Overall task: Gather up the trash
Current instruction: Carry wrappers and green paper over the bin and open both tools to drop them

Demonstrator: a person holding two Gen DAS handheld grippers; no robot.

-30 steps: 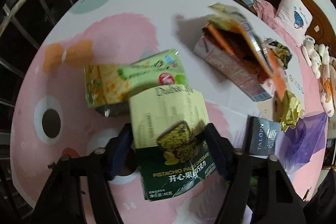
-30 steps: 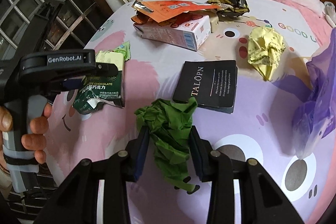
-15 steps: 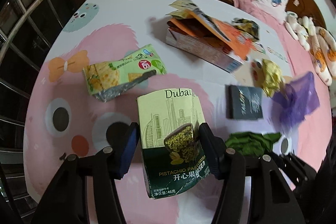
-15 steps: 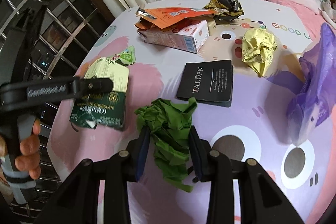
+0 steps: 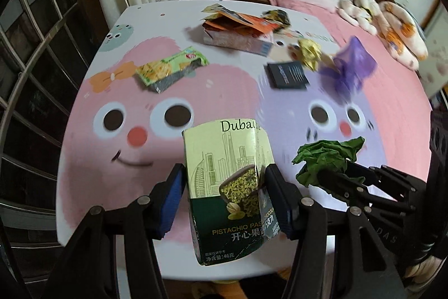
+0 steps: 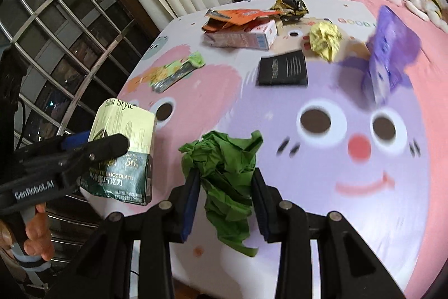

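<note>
Above a cartoon-printed pink tablecloth point(image 5: 92, 147), left gripper point(image 5: 225, 195) is pinching a cream-and-green pistachio chocolate box point(image 5: 229, 181) while right gripper point(image 6: 225, 192) is clamping crumpled green paper point(image 6: 224, 167)

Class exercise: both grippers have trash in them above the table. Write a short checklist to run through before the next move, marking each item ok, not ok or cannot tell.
1. Left gripper jaws clamp the pistachio chocolate box: ok.
2. Right gripper jaws clamp the green crumpled paper: ok.
3. Both loads lifted off the table: ok.
4. Purple bag mouth open to take trash: cannot tell, blurred.
5. Table cleared: not ok; the green snack wrapper, black booklet and yellow crumpled paper remain.
</note>
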